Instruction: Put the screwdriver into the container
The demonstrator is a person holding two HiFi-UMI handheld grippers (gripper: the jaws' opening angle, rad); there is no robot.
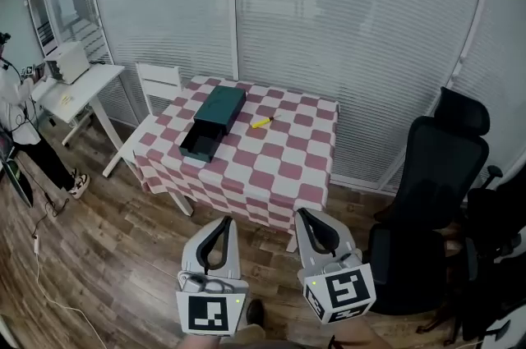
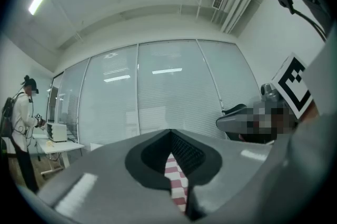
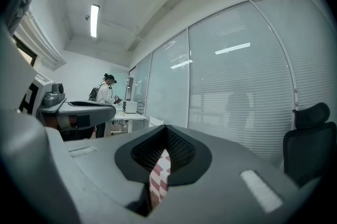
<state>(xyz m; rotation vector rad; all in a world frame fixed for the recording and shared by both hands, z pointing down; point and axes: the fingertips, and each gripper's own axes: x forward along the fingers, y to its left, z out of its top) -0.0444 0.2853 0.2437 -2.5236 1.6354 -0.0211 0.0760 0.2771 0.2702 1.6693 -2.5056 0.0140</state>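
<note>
A yellow-handled screwdriver (image 1: 262,122) lies on the checked tablecloth (image 1: 271,158), just right of a dark green container (image 1: 213,121) whose drawer is pulled out toward me. Both grippers hang well short of the table, above the wooden floor. My left gripper (image 1: 220,226) is shut and empty, and my right gripper (image 1: 307,218) is shut and empty too. In the left gripper view the left gripper (image 2: 171,136) has its jaws closed, with only a sliver of tablecloth showing below the tip. The right gripper view shows the right gripper (image 3: 166,130) the same way.
A black office chair (image 1: 431,175) stands right of the table. A white chair (image 1: 159,81) is at the table's far left corner. A white desk (image 1: 72,89) with a printer is further left, with a person (image 1: 23,134) beside it. Blinds cover glass walls behind.
</note>
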